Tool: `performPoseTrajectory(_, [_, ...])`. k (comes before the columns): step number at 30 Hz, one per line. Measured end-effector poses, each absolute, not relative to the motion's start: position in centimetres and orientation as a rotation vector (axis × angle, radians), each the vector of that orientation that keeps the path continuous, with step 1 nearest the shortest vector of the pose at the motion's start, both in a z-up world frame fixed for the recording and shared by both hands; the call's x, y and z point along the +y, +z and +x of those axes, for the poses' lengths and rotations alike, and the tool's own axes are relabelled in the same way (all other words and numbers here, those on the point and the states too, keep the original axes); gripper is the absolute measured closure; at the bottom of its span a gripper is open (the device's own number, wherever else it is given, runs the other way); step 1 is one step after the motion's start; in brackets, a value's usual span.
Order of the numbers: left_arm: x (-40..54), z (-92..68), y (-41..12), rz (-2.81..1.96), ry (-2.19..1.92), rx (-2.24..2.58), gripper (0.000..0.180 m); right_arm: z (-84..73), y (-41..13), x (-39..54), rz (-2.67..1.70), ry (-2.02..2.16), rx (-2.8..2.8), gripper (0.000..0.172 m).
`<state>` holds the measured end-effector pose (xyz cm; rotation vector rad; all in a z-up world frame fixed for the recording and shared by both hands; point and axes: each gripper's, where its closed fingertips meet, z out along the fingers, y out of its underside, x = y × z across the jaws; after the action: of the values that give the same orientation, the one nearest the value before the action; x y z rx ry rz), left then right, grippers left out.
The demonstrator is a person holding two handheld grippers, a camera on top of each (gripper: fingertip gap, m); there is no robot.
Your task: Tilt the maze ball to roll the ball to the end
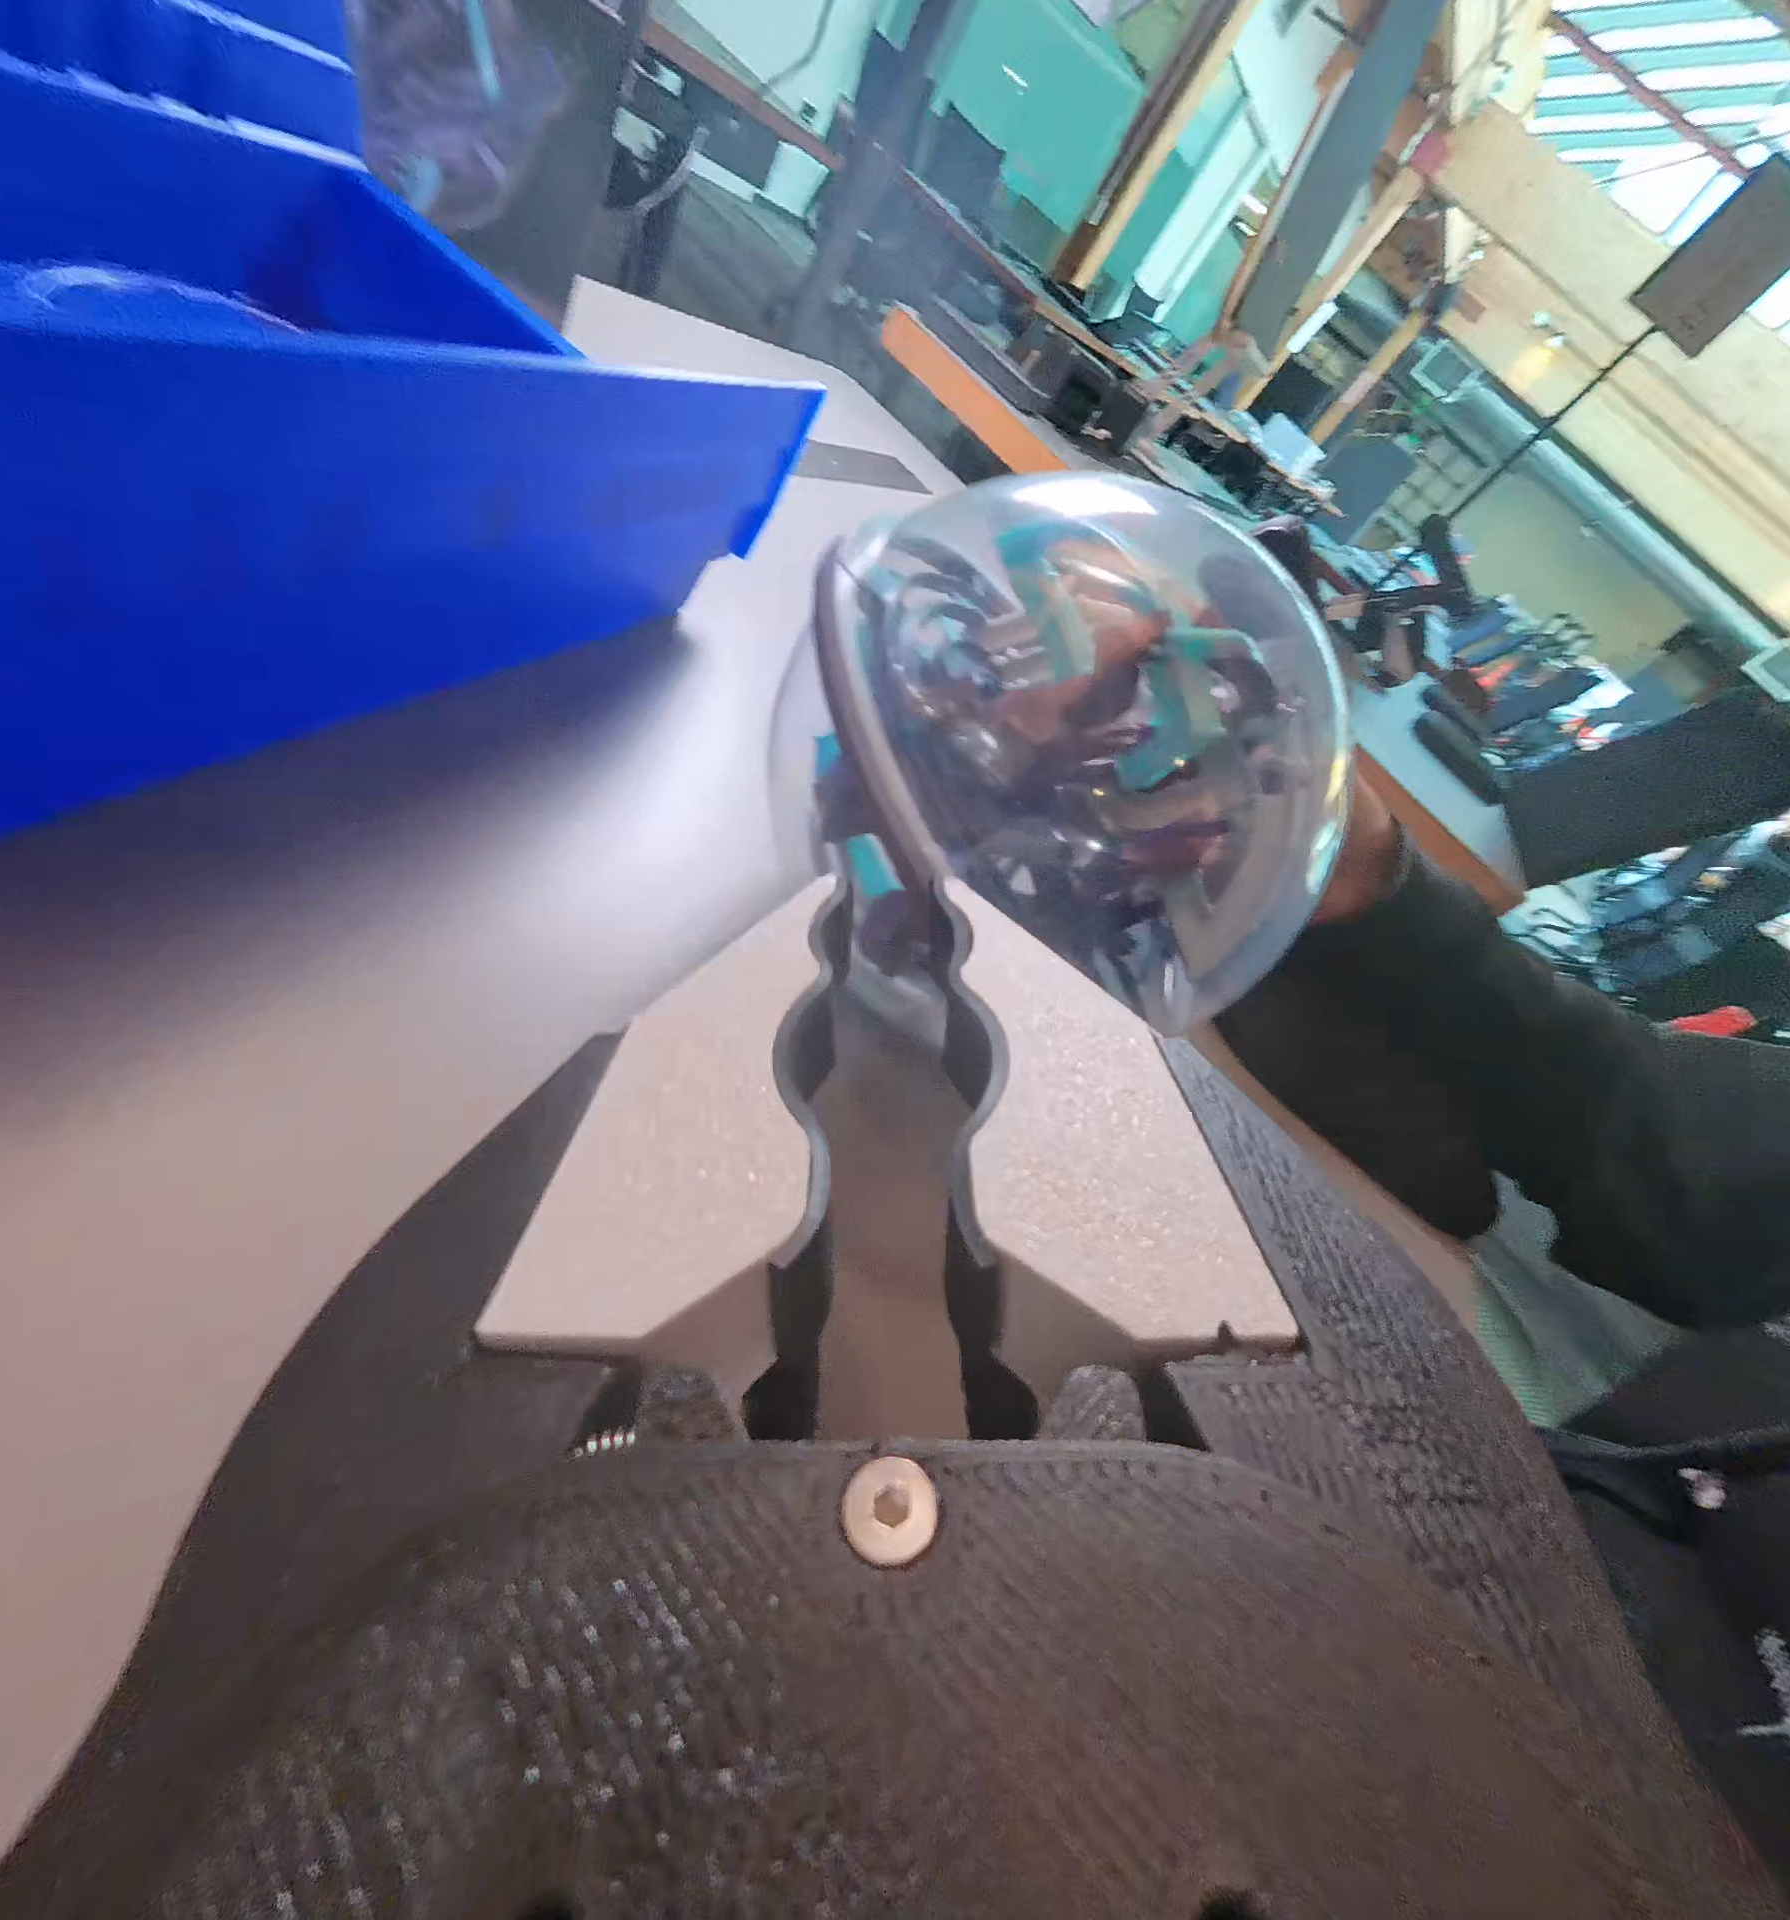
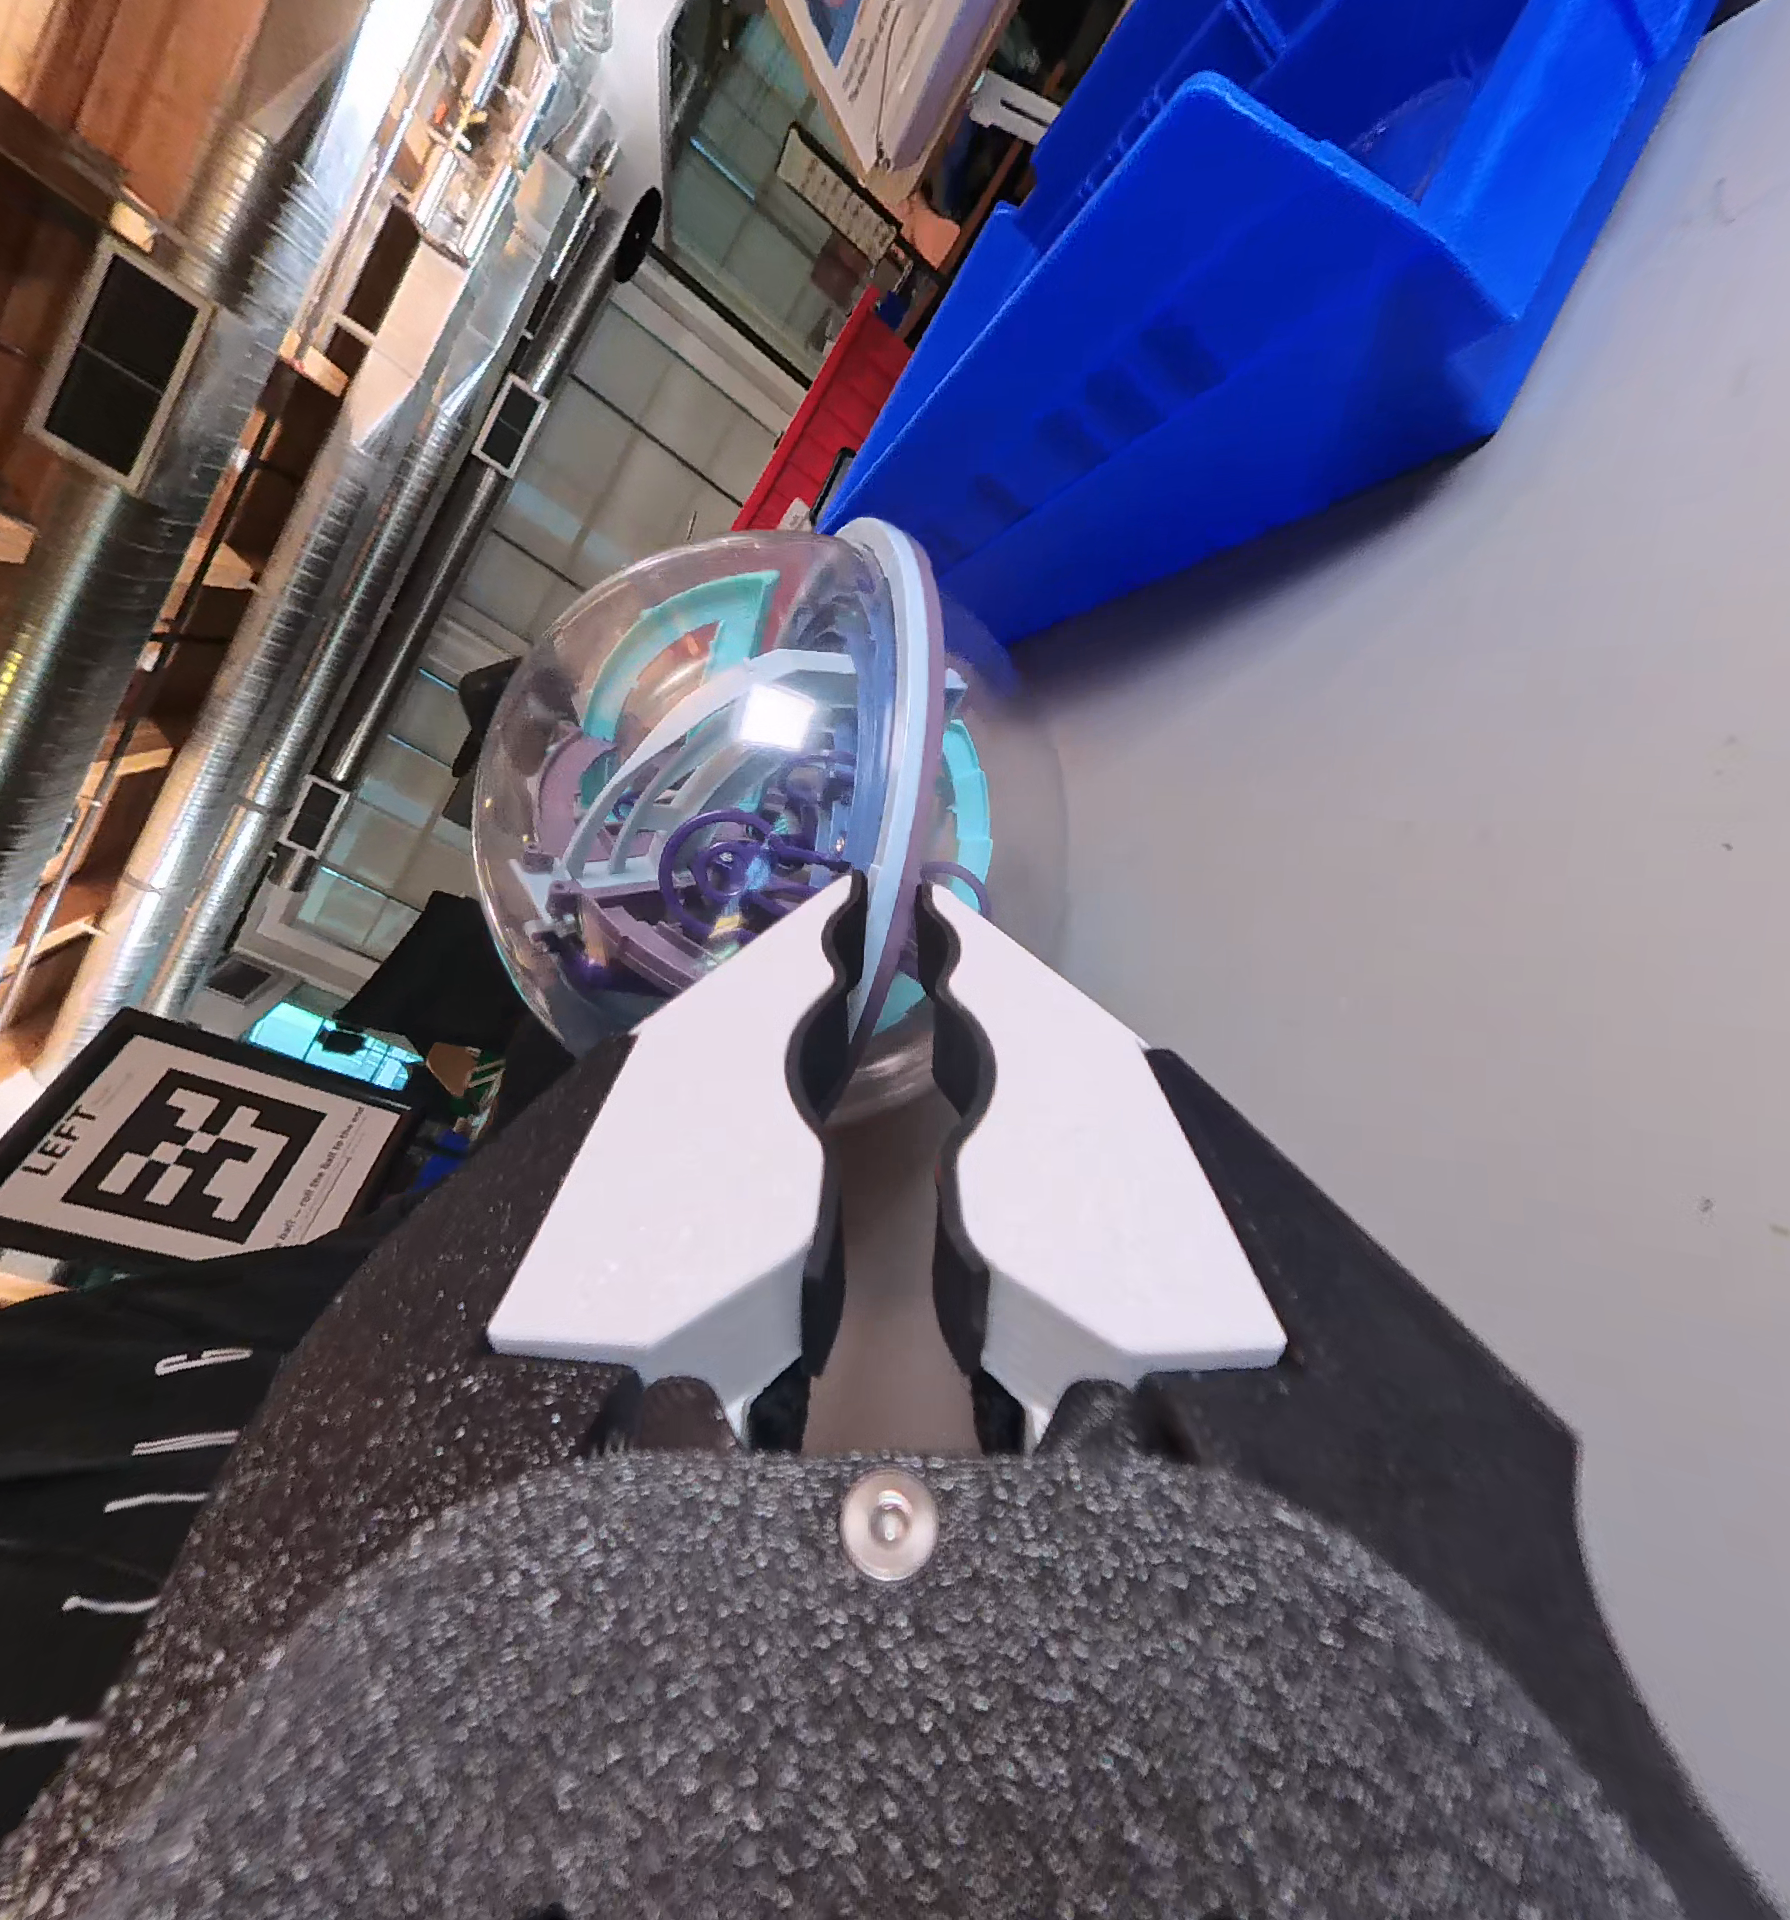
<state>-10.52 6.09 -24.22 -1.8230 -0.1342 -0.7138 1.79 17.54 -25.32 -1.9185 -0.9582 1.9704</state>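
Because the maze ball point(image 1: 1067, 748) must be tilted from both sides, the left wrist view shows it lifted off the grey table point(image 1: 299, 1039), and the left gripper point(image 1: 886, 899) is clenched on the thin grey rim point(image 1: 870, 748) that runs around the clear sphere. Its fingertips point(image 1: 829, 925) sit on either side of this rim, low on the ball's near side, probably because the rim is the only flat part to pinch. A blue bin point(image 1: 299, 520) stands to the left, and a dark sleeve point(image 1: 1493, 1091) reaches in from the right behind the ball.

In the right wrist view, the right gripper point(image 2: 886, 914) also grasps the rim point(image 2: 906, 727), with its white fingers point(image 2: 725, 1122) narrowed around the band. The ball point(image 2: 725, 790) is above the table point(image 2: 1442, 935), with blue bins point(image 2: 1234, 312) farther off to the right. The purple and teal tracks inside are clear here, but I cannot tell where the small ball sits. Two grips on one rim should give steady control of the tilt.
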Motion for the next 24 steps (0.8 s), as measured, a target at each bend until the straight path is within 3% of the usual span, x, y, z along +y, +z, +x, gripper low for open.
performPoseTrajectory(2, [6.3, -9.1, -24.8, -1.842, -0.805, -0.142, 0.159, 1.9, -25.3, 17.5, -1.919, 1.976, -0.940, 0.165])
performPoseTrajectory(7, [6.8, -9.1, -25.2, -1.783, -0.950, -0.234, 0.170, 2.0, -24.9, 17.5, -1.893, 2.020, -0.929, 0.165])
performPoseTrajectory(16, [7.6, -9.3, -25.5, -1.684, -1.157, -0.348, 0.173, 2.3, -24.8, 17.6, -1.869, 2.075, -0.939, 0.165])
performPoseTrajectory(24, [7.4, -9.1, -22.7, -1.635, -1.072, -0.220, 0.174, 2.6, -22.5, 17.2, -1.679, 2.135, -0.981, 0.166])
